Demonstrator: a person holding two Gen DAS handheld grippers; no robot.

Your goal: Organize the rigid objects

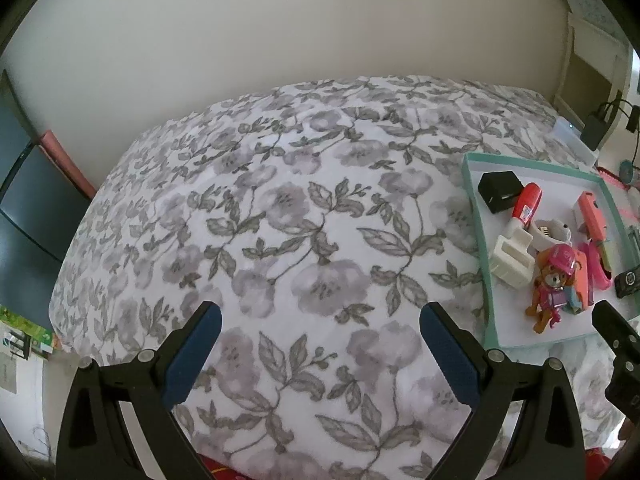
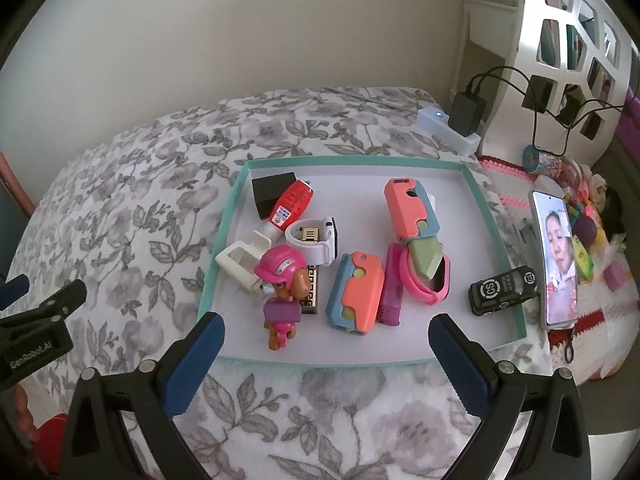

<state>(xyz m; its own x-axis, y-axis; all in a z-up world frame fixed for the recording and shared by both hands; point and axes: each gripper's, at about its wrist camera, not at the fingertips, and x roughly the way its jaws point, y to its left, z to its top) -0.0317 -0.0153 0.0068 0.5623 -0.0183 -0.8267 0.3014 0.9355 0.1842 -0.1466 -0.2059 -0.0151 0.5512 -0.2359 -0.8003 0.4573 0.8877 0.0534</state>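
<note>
A teal-rimmed white tray (image 2: pixel 228 216) lies on the floral bed cover and holds several small objects: a black box (image 2: pixel 272 194), a red bottle (image 2: pixel 290 204), a white clip (image 2: pixel 240 258), a white watch (image 2: pixel 316 240), a pink-helmeted dog figure (image 2: pixel 282 284), two coral-blue toy knives (image 2: pixel 356 294) and a black toy car (image 2: pixel 502 290). My right gripper (image 2: pixel 326 334) is open and empty just before the tray's near rim. My left gripper (image 1: pixel 320 326) is open and empty over bare cover, left of the tray (image 1: pixel 476 216).
A phone (image 2: pixel 558 256) leans upright right of the tray, among small toys. A white power strip (image 2: pixel 448 128) with a black charger sits behind the tray, by a white lattice headboard (image 2: pixel 560 20). The floral cover (image 1: pixel 280 200) spreads wide to the left.
</note>
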